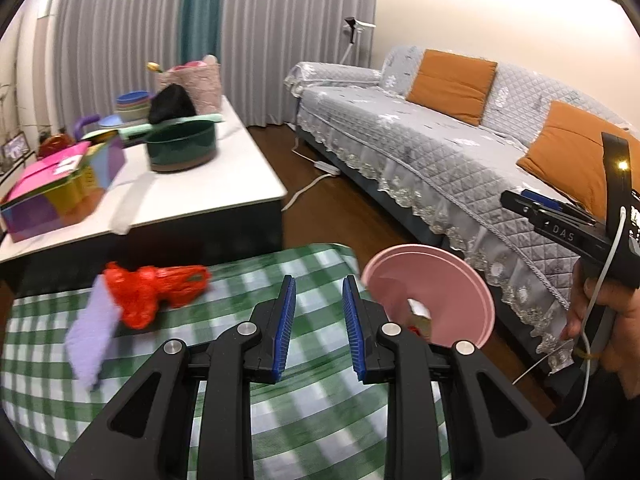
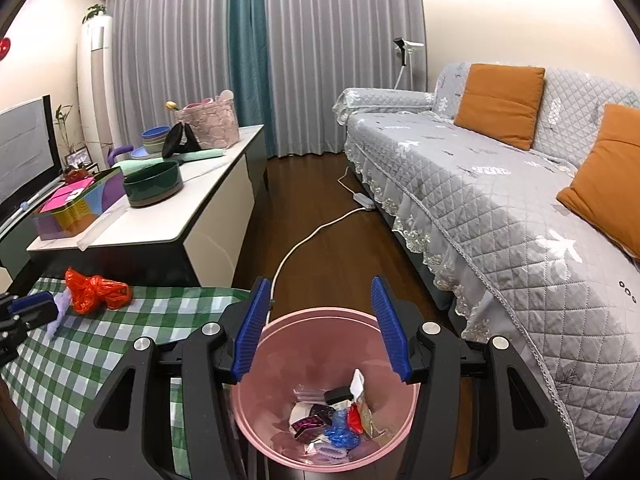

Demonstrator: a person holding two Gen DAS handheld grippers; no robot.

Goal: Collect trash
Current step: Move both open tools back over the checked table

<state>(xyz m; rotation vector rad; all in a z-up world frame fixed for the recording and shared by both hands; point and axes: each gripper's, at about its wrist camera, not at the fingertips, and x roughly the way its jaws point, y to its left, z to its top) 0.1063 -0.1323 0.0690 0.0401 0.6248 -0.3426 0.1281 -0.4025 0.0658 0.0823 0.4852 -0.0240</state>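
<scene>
1. Trash still on the desk (image 1: 280, 280) is a crumpled red plastic bag (image 1: 154, 292) and a pale purple scrap (image 1: 92, 336), touching each other on the green-checked cloth, to the left of the left gripper (image 1: 319, 320) and slightly beyond its fingers.
2. Left gripper: its blue-padded fingers (image 1: 285, 320) stand a little apart with nothing between them, only checked cloth showing in the gap.
3. In the right wrist view the same left gripper (image 2: 36, 306) shows at the left edge, just beside the purple scrap (image 2: 58, 312) and the red plastic bag (image 2: 96, 288); whether it touches either, I cannot tell.
4. Pink bin (image 2: 320, 400) sits directly below and between the fingers of the right gripper (image 2: 320, 328), beside the desk edge on the wooden floor.
5. Right gripper: its fingers (image 2: 250, 328) are spread about halfway and grasp nothing; the bin rim shows through the gap.
6. Collected trash (image 2: 332, 416) lies at the bottom of the bin: wrappers, a blue crumpled piece, a red scrap and a white packet.
7. From the left wrist view the pink bin (image 1: 436, 296) is just right of the fingers, and the right gripper (image 1: 540, 216) is held in a hand (image 1: 608, 320) at the far right.
8. Beyond the fingers, a second white desk (image 2: 160, 216) carries a green pot (image 2: 154, 188) and a colourful box (image 2: 76, 208); a grey sofa (image 2: 480, 200) lies to the right.
</scene>
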